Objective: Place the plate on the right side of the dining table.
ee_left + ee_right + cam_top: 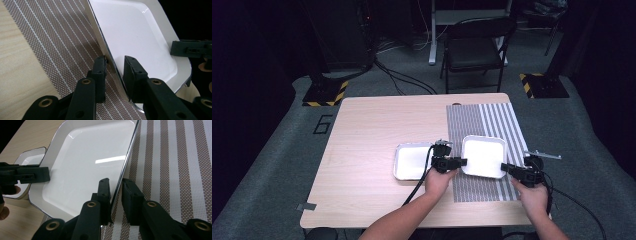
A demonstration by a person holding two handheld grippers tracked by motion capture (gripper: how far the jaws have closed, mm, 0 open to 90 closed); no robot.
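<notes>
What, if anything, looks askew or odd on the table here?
Nothing is spilled or broken. The right plate is tilted rather than flat on the striped mat: both grippers straddle opposite rims, left gripper and right gripper, jaws not fully closed. The left plate lies flat on the bare wood.

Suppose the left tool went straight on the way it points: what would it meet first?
The white plate rim, already between the left tool's jaws; beyond it, probably the right tool at the far edge.
</notes>
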